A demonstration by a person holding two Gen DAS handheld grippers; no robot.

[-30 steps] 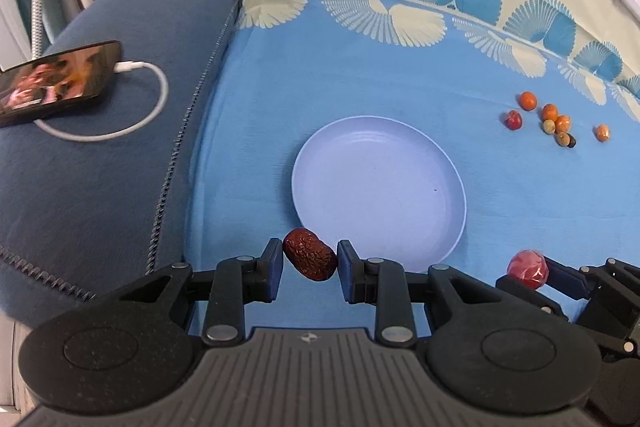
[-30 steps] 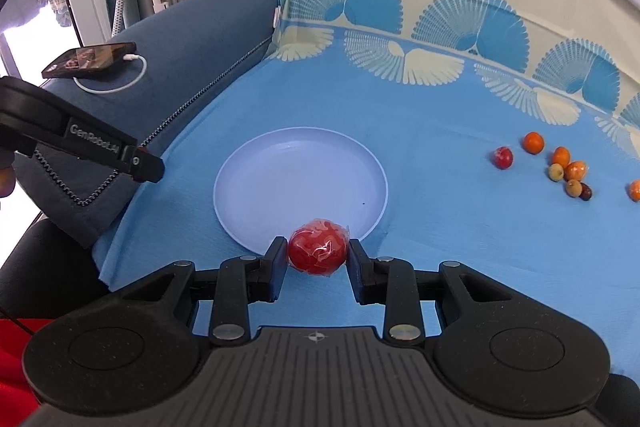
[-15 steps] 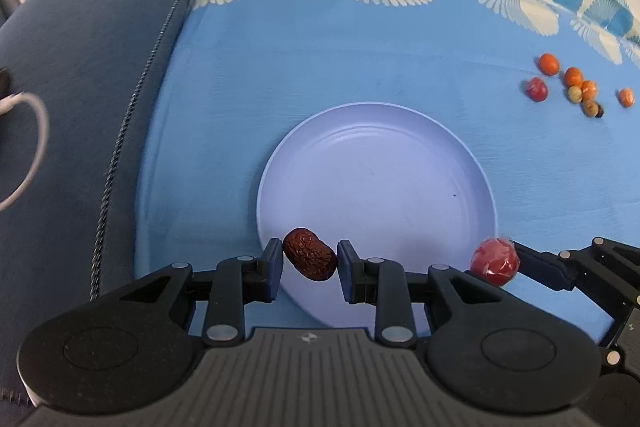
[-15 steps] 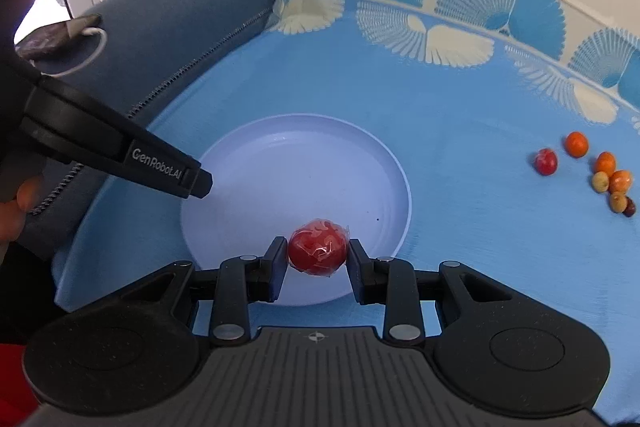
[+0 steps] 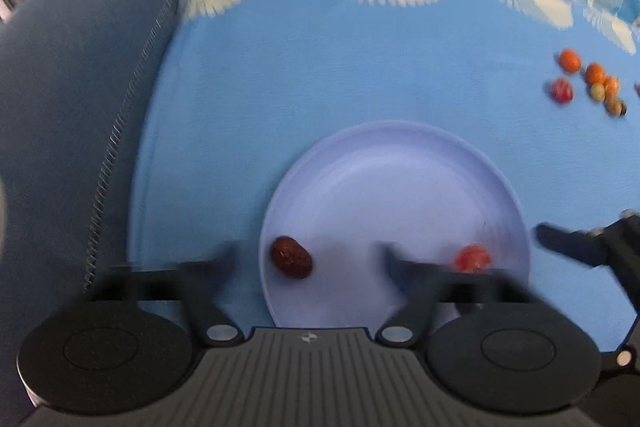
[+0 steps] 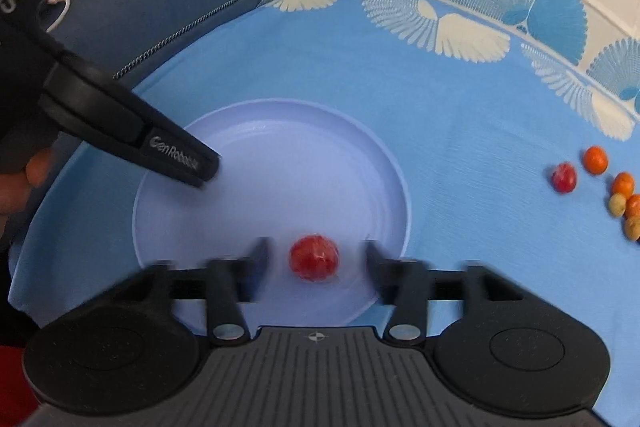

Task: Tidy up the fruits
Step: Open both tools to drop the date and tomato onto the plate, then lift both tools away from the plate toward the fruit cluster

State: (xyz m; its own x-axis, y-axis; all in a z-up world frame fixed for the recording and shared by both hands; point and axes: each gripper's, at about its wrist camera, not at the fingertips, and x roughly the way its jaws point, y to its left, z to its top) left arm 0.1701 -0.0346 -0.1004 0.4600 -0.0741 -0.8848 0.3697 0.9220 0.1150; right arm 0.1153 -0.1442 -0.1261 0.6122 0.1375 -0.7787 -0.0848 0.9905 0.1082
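Note:
A pale lilac plate (image 5: 400, 163) lies on the blue cloth; it also shows in the right wrist view (image 6: 280, 123). A dark red wrinkled date (image 5: 291, 257) lies free on the plate's near left part, between the spread fingers of my left gripper (image 5: 310, 259), which is open. A round red fruit (image 6: 314, 257) lies free on the plate's near edge between the spread fingers of my right gripper (image 6: 316, 259), also open. That red fruit shows in the left wrist view (image 5: 473, 259) too. Both grippers are blurred by motion.
Several small orange, red and tan fruits (image 6: 596, 183) lie in a cluster on the cloth at the right, seen also in the left wrist view (image 5: 588, 83). A dark blue sofa arm (image 5: 72, 107) borders the cloth on the left. The left gripper's finger (image 6: 176, 155) reaches over the plate.
Both grippers have opened over the plate. The date has dropped from the left gripper and the red fruit from the right gripper onto the plate.

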